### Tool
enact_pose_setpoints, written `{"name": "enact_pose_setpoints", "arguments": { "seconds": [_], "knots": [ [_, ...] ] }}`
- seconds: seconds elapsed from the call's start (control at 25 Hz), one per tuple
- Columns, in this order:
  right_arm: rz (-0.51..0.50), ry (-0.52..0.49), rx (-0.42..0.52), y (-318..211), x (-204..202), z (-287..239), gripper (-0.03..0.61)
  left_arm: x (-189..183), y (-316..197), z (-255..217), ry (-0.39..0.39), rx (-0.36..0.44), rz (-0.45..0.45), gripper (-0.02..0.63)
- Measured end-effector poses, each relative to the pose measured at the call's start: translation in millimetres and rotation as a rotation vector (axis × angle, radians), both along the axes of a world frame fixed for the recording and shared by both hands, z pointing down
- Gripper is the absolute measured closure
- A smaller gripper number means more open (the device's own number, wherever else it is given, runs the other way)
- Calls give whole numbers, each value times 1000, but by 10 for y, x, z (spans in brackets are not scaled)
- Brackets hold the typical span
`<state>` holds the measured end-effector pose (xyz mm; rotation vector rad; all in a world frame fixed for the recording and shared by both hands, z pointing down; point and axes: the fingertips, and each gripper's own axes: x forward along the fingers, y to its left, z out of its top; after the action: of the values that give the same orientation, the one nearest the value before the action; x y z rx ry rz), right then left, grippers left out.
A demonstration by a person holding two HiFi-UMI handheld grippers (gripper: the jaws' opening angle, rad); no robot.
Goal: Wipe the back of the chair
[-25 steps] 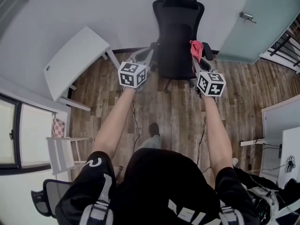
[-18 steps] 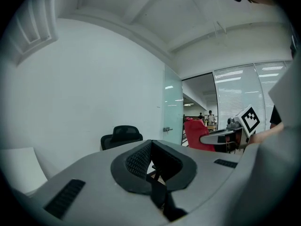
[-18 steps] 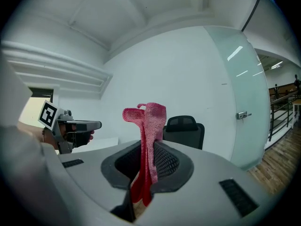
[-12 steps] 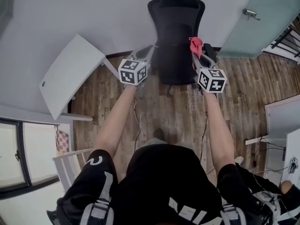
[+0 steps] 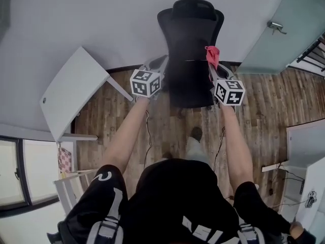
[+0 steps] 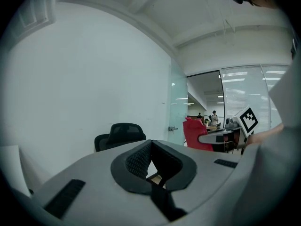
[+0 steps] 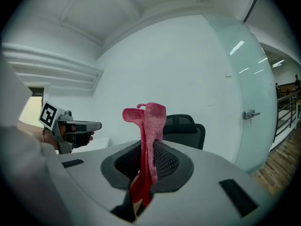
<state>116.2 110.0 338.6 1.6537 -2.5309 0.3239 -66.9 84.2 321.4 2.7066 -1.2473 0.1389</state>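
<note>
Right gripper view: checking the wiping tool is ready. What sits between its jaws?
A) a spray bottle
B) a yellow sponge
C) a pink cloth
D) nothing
C: the pink cloth stands pinched between the closed jaws of the right gripper.

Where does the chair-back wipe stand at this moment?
Done: the pink cloth is pinched in the right gripper. In hand: both grippers are held up toward the black chair, the left gripper shut and empty. Left: the wiping itself; the right gripper view shows the chair's back ahead of the cloth, not touching it.
</note>
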Motion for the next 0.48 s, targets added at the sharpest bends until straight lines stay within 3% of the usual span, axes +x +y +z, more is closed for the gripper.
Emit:
{"name": "enact_pose_setpoints", "arguments": {
  "seconds": [0.48],
  "knots": [
    [-141,-25,-24,-1502,531,56,514,664,-1316,-29,32,-16,-114,589]
  ]
}}
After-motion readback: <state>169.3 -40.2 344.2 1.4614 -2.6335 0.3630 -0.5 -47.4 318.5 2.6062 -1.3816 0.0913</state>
